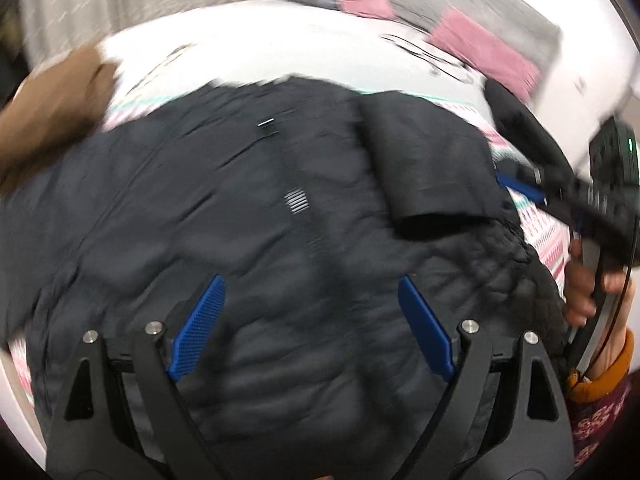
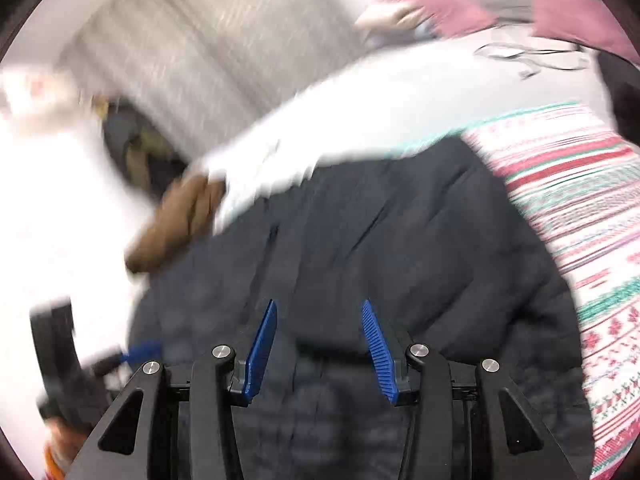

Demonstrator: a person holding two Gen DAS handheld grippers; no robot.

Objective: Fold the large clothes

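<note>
Left wrist camera looks steeply down, close over the dark jacket (image 1: 280, 208). Right wrist camera tilts shallower, equally near; both share the jacket, with the brown garment (image 2: 176, 224) toward ten o'clock.

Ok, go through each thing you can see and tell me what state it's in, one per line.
Black jacket: spread on the bed, one sleeve folded across its front, zipped shut.
Left gripper: open wide, nothing between its fingers, above the jacket.
Right gripper: partly open, nothing pinched, above the jacket.
Patterned blanket: lying flat under the jacket.
Brown garment: bunched at the bed's edge.
Pink garments: lying at the far side, too blurred to tell more.
</note>
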